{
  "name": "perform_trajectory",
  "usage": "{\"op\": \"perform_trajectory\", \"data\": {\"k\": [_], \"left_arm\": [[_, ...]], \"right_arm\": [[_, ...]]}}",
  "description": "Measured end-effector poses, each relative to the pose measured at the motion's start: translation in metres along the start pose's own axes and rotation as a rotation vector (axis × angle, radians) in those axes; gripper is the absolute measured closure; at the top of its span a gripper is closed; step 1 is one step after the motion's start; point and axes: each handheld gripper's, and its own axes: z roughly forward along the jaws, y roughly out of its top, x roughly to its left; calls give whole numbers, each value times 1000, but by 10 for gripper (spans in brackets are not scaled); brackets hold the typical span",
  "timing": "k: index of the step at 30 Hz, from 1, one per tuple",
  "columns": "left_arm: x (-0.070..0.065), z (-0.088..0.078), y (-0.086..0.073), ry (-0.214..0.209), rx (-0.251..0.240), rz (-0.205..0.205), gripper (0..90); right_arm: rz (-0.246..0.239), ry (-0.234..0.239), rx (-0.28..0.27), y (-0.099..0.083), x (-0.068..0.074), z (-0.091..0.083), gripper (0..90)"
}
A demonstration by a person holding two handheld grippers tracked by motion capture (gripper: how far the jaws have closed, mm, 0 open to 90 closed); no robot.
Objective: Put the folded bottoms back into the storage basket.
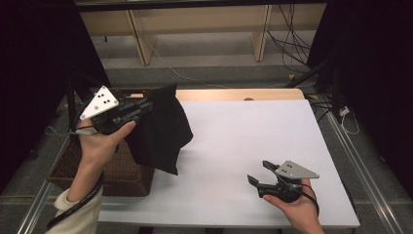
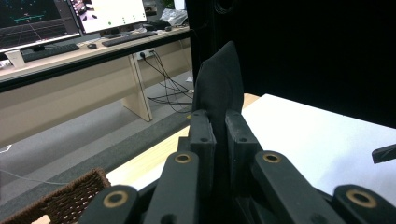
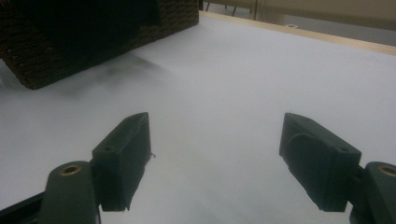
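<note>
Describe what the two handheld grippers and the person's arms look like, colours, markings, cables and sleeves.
Both are black handheld tools with two blocky black jaws on linkage arms with brass-coloured pivot rings. The left gripper and the right gripper each carry a grey three-cornered plate on top with small dark dots. A black cable trails from each along the forearm. The left arm wears a white sleeve.

Left gripper [image 2: 218, 128] fingers [image 2: 201, 135] pinch black cloth [image 2: 219, 88].
</note>
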Motion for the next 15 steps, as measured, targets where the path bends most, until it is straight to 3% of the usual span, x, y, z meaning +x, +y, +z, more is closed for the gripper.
{"op": "perform_trajectory", "data": {"k": [15], "left_arm": [[4,-3,0,22,1,0,829]], "right_arm": [[1,0,2,0,0,0,258]]}}
